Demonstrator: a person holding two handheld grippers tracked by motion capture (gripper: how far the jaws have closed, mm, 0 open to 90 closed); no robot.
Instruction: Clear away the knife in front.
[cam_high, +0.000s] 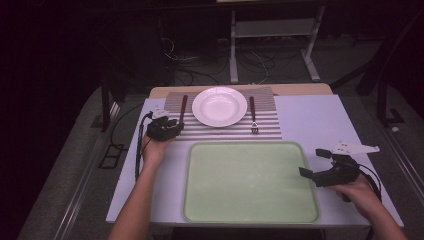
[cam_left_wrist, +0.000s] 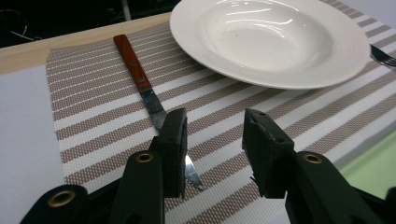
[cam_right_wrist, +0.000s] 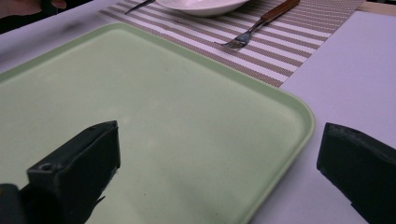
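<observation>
Nearest me, the green tray (cam_high: 250, 182) sits bare; at its 3 o'clock edge the right gripper (cam_high: 316, 167) hangs with jaws spread wide across the rim. Up at 10 o'clock the left gripper (cam_left_wrist: 212, 140), partly parted and gripping nothing, hovers over the knife (cam_left_wrist: 148, 95) blade, beside the white plate (cam_left_wrist: 280, 74) on the striped placemat (cam_left_wrist: 93, 121).

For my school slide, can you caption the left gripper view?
Open left gripper over a knife beside a white plate.
</observation>
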